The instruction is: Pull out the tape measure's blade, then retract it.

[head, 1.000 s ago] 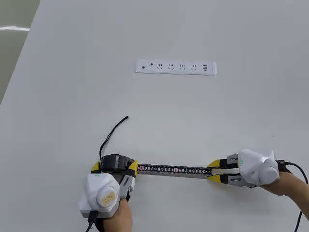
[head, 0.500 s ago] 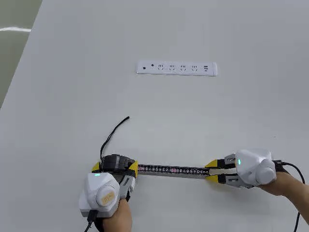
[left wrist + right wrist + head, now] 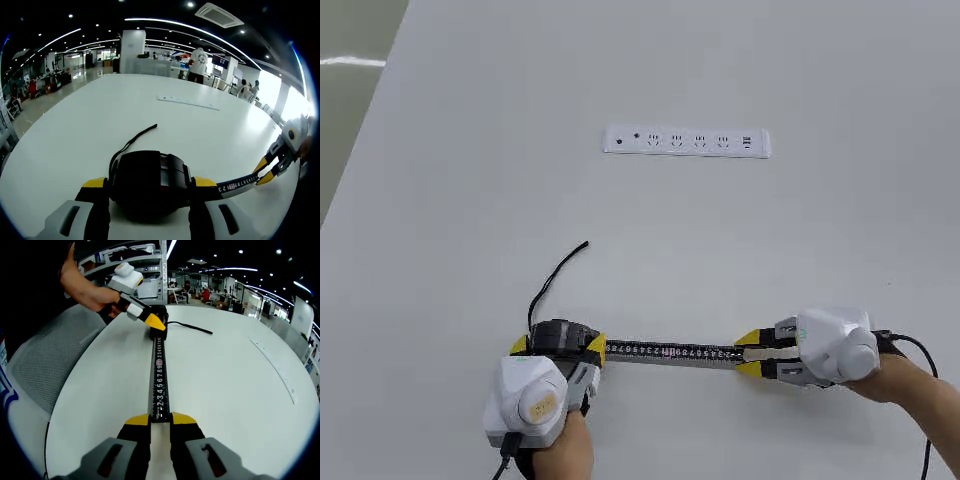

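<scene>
Two holds: firm, well apart on the table (image 3: 620, 220).
Left gripper (image 3: 557, 346): clamped around the tape measure (image 3: 147, 180).
Right gripper (image 3: 748, 353): pinching the blade (image 3: 670, 352) end, seemingly its hook.
Blade: stretched flat between them.

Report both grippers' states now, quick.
Left gripper: closed on the black tape measure case.
Right gripper: closed on the end of the dark numbered blade, extended from the case.

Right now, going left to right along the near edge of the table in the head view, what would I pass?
First the black tape measure case → numbered metal blade → yellow-tipped right gripper → person's hand.
</scene>
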### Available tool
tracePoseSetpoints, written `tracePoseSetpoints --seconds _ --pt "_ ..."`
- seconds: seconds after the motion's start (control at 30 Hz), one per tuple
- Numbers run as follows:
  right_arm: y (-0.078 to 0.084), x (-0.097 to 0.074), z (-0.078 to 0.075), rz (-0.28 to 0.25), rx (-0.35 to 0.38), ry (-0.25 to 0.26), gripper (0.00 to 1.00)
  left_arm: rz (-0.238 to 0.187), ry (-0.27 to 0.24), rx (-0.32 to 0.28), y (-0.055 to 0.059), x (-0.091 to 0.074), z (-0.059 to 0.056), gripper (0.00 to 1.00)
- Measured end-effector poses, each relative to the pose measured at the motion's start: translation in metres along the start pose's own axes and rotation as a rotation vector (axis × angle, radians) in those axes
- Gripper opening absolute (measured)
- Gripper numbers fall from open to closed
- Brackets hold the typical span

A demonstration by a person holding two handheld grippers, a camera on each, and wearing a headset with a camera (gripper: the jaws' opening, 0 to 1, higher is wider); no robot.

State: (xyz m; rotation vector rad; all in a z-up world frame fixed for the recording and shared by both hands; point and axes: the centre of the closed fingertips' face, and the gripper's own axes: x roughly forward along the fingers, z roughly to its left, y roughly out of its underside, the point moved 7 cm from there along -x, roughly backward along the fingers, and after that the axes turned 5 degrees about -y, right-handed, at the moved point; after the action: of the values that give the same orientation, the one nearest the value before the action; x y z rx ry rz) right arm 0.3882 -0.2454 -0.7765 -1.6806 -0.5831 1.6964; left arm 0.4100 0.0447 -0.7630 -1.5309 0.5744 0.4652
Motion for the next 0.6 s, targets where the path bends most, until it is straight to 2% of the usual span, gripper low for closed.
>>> tracePoseSetpoints --seconds 0.6 --pt "-0.009 0.012 -0.002 -0.015 -0.005 0.002 0.13 0.01 0.0 -0.002 -0.001 0.0 0.0 0.61"
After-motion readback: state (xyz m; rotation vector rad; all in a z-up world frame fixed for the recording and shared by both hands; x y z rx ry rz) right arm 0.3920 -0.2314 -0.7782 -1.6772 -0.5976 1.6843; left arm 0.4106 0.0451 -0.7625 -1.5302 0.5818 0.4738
